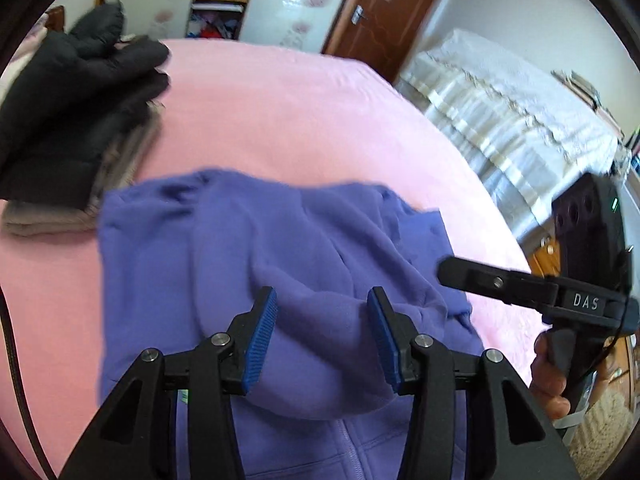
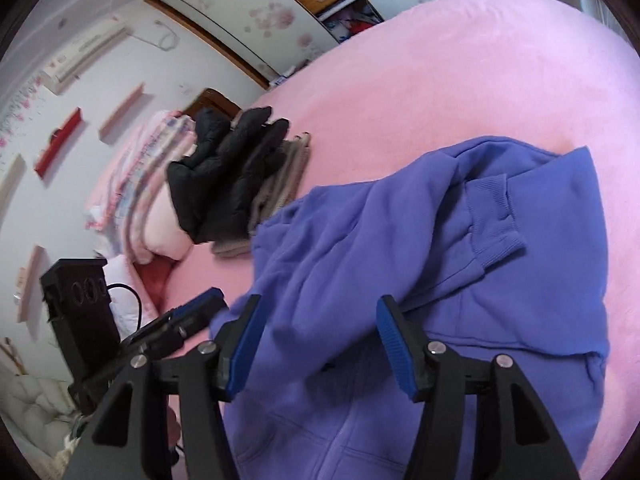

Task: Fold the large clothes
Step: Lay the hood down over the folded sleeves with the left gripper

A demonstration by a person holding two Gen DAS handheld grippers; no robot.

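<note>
— Both tongs, left (image 1: 322, 306) and right (image 2: 320, 316), hung agape, holding nothing.
— And the hoodie (image 1: 288, 248)?
— Spread on the bed (image 1: 300, 112), stretching away beneath them; left looked nearer.

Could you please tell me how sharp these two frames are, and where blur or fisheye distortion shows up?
Left wrist view: the left gripper and purple hoodie are fairly sharp, the black jacket is motion-smeared, and the pink bed bulges from the fisheye. Right wrist view: the right gripper is crisp, the wall shelves at left are streaked, and the wardrobe bends along the rim.
</note>
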